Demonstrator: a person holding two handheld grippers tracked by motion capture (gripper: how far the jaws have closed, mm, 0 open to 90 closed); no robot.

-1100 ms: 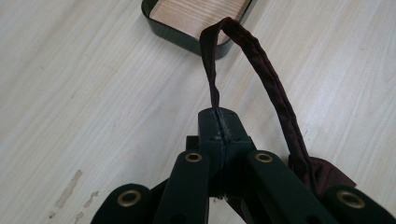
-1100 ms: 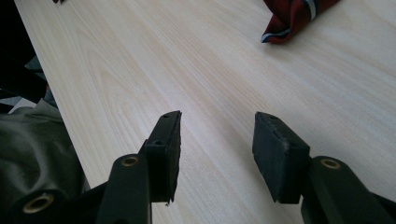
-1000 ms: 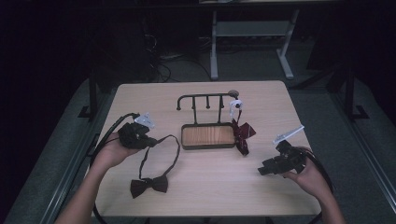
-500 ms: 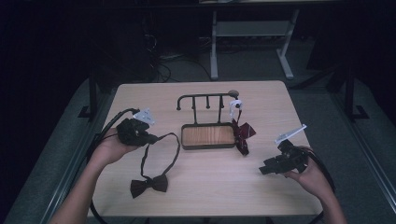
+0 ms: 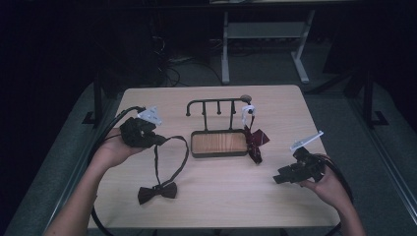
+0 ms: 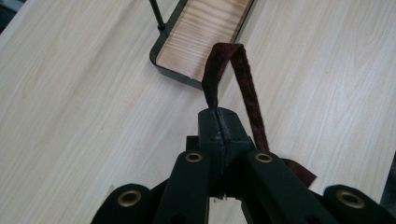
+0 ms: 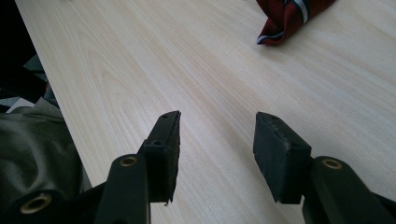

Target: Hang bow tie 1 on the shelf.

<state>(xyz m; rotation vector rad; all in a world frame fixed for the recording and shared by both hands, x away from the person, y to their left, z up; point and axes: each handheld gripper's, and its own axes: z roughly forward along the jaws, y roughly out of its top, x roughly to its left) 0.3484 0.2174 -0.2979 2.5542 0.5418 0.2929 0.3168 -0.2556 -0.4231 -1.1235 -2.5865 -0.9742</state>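
Left gripper clamped on the neck strap of the dark bow tie; pads pinch the strap where it folds, loop sticks out past the jaw tips toward the tray. In the high view the left gripper sits at the table's left, strap runs from it in a loop down to the bow, which lies flat on the table nearer the person. Long axis of strap roughly gripper-to-bow, toward the near edge. Rack with wooden tray is to the right of the left gripper, near; its hooked rail rises behind the tray. Judgement: next move is carrying the strap rightward and up to a hook, left hand clearly nearer. Right gripper released, jaws apart, nothing between, resting low at the table's right. Count: two bow ties, one dark on table, one striped red bow tie hanging at the rack's right end; one rack; two grippers
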